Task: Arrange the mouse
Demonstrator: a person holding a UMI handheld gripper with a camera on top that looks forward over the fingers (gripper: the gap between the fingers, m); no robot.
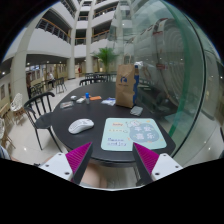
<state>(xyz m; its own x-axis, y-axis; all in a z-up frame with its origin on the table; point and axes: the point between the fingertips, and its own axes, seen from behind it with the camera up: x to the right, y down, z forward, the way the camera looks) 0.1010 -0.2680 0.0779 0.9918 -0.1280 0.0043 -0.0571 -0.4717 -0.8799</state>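
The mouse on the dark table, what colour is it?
White, or a very pale grey: the mouse shows best in the gripper view, lying beyond the open fingers.

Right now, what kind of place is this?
Probably an atrium or lobby of a large building: balconied upper floors, a curved glass wall, and a dark table with a white mouse. The open claw holds nothing.

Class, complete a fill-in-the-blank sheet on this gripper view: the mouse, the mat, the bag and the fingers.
1. The white mouse lies on a round ____ table.
2. The mouse lies to the ____ of the light mouse mat.
3. The brown paper bag stands ____ the mouse, farther from the gripper.
4. The gripper's fingers stand ____, with nothing between them.

Missing words: black; left; beyond; open
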